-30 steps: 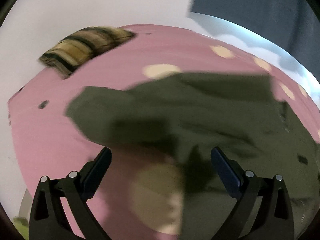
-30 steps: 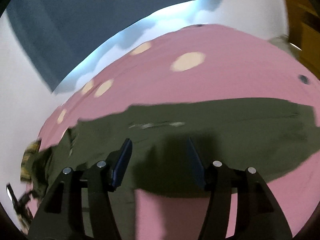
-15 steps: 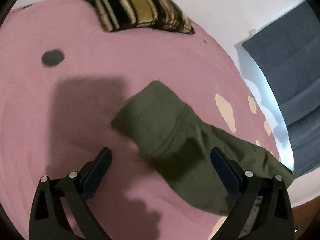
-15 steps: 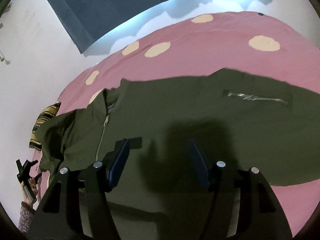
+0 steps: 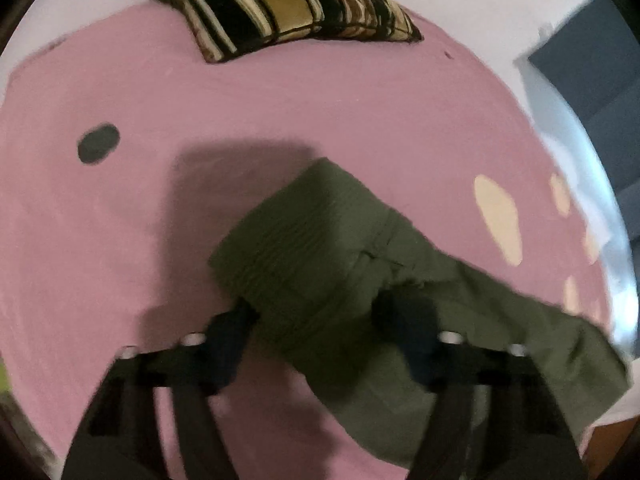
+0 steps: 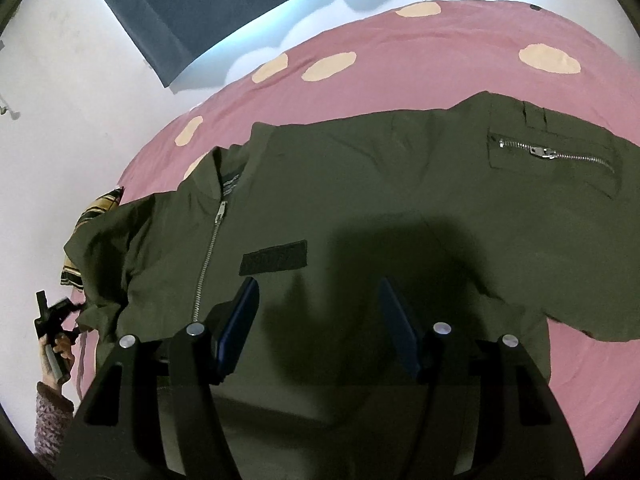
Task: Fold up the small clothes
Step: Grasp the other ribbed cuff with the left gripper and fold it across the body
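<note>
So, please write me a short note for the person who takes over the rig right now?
Left gripper: jaws closing around the ribbed cuff of the green jacket; whether the pads press it yet is unclear.
Right gripper: open, above the jacket's front, holding nothing.
Jacket: spread flat, zipped, on the pink bedspread; striped pillow behind.
Done: no fold yet.
Left: fold the sleeves in, then the body.

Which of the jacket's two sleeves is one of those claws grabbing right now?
The plain sleeve with the ribbed cuff: the left claw is closing around it. The other sleeve, with the zip pocket, lies untouched; the right claw is open.
</note>
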Available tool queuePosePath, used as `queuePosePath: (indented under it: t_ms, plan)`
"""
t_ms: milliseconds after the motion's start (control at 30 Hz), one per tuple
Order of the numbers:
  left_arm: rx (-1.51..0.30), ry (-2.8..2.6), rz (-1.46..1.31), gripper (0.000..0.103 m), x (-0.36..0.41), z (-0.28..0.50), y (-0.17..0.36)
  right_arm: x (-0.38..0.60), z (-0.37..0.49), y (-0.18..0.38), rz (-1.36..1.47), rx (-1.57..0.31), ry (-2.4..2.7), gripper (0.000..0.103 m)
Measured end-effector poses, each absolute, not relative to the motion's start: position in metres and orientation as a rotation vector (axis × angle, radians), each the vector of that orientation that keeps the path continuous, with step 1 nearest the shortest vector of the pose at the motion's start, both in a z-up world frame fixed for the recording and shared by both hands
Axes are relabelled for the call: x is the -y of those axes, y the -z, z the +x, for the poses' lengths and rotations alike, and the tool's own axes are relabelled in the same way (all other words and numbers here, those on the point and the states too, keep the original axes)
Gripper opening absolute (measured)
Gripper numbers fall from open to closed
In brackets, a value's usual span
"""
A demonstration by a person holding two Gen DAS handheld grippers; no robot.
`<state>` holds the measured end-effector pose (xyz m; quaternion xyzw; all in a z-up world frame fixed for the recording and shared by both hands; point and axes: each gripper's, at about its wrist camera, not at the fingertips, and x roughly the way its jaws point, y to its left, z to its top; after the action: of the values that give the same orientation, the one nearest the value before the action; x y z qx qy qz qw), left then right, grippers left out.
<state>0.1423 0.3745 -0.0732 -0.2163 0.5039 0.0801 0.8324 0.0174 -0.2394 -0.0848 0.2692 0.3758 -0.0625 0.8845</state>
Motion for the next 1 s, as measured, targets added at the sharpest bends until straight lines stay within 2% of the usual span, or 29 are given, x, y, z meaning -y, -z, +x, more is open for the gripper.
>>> queuePosePath:
  t_ms: [33,67,233,467,667,833,1000]
  plan:
    - [-1.066,-0.155,-0.446,0.038,-0.372,0.142,0.072,0.24,0.017,0.086,0.562,-0.782,0.132,0.062]
    - [-1.065,-0.141,-0.436,0.034,-0.37,0.142,0.07,0.241,0.017,0.086,0.563,-0.781,0.136,0.062]
    - [-0.993,-0.206,-0.392,0.029,-0.377,0.139,0.048,0.242,0.014,0.084,0.563,-0.766,0.148,0.062]
    - [-0.836,-0.339,-0.387,0.029,-0.435,0.145,0.005,0.246,0.012,0.079,0.549,-0.754,0.174,0.062]
    - [-0.921,-0.357,-0.31,0.029,-0.439,0.171,0.049,0.254,0.016,0.092,0.564,-0.784,0.196,0.062]
    - [-0.937,-0.349,-0.308,0.038,-0.448,0.157,0.069,0.267,0.006,0.094,0.594,-0.788,0.2,0.062]
    - [-0.931,-0.263,-0.342,0.048,-0.469,0.135,0.062,0.281,-0.004,0.087,0.603,-0.77,0.179,0.063]
